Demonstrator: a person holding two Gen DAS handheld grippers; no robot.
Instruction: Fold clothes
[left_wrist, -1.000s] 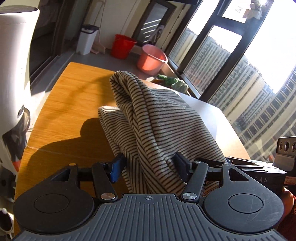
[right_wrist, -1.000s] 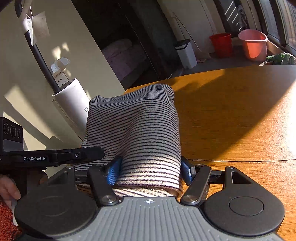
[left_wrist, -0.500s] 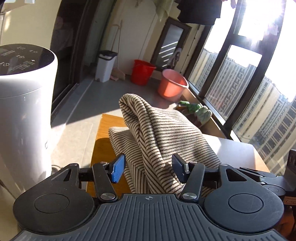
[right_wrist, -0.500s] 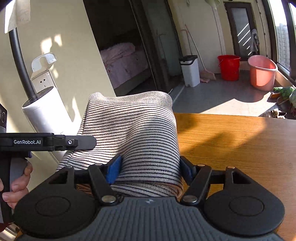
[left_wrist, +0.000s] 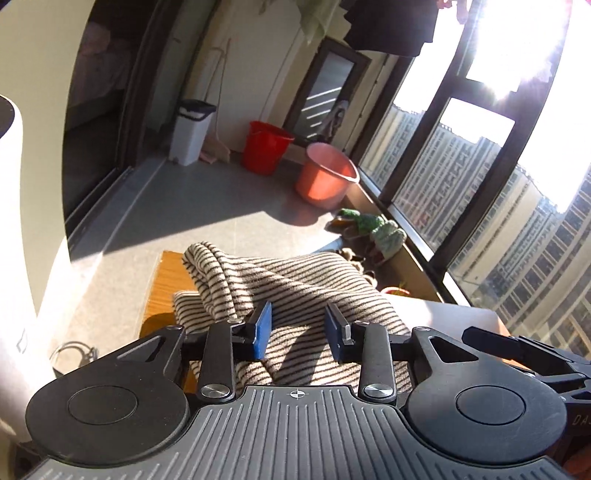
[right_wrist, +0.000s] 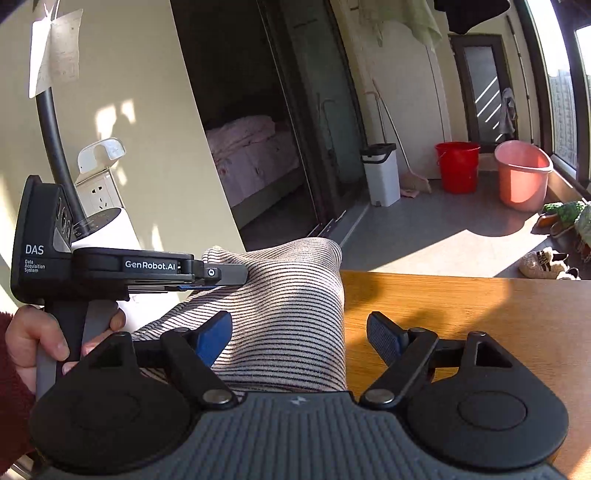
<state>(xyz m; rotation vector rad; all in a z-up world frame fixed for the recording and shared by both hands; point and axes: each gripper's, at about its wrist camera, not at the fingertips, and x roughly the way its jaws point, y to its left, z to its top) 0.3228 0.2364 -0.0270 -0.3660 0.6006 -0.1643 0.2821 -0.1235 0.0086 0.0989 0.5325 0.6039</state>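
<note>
A folded beige garment with thin dark stripes (left_wrist: 295, 284) lies on the wooden table (right_wrist: 461, 299), at its left end. It also shows in the right wrist view (right_wrist: 288, 314). My left gripper (left_wrist: 297, 332) is open, its blue pads raised above the cloth with nothing between them. My right gripper (right_wrist: 299, 332) is open wide; the cloth lies below and between its fingers, loose. The left gripper's body (right_wrist: 110, 269) shows in the right wrist view, at the garment's left side.
A white cylindrical appliance (left_wrist: 14, 258) stands left of the table. On the floor beyond are a white bin (right_wrist: 380, 173), a red bucket (right_wrist: 458, 166), a pink bucket (right_wrist: 521, 173) and slippers (right_wrist: 543, 264). Windows run along the right.
Both grippers have opened and let go of the striped garment. Both have tilted upward and pulled back, so more of the room and less of the table shows.
</note>
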